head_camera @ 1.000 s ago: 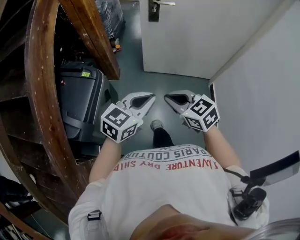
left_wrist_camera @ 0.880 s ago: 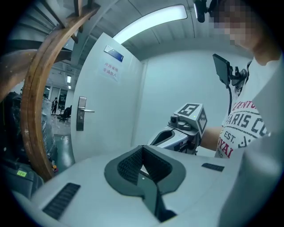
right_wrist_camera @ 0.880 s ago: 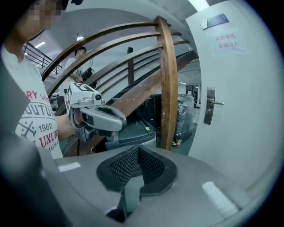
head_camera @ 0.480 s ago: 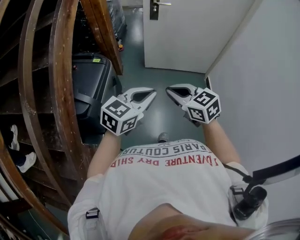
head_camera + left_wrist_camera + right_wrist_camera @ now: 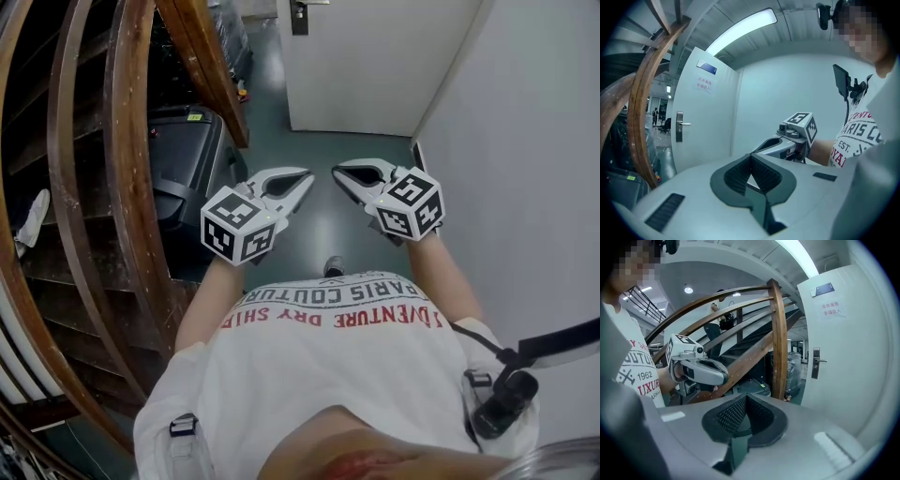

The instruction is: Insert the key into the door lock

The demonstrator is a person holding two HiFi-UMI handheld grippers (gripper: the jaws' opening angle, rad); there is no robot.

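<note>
The white door (image 5: 375,66) stands shut ahead, its dark lock plate with lever handle (image 5: 299,14) at the top edge of the head view. In the left gripper view the lock plate (image 5: 679,126) is far off to the left; in the right gripper view the lock plate (image 5: 815,363) is at the right. My left gripper (image 5: 305,178) and right gripper (image 5: 339,172) are held side by side at chest height, pointing toward the door, both shut. In the gripper views, the left gripper (image 5: 751,157) and the right gripper (image 5: 746,397) have pads that meet at the tips. No key shows in any view.
A curved wooden stair railing (image 5: 131,187) runs along the left, with a black suitcase (image 5: 183,159) beneath it. A white wall (image 5: 525,187) closes the right side. Grey floor (image 5: 319,150) leads to the door. The person's shoe (image 5: 332,267) shows below the grippers.
The person has walked toward the door. Both grippers have moved forward and a little higher together, still shut. The railing and suitcase have slid back along the left.
</note>
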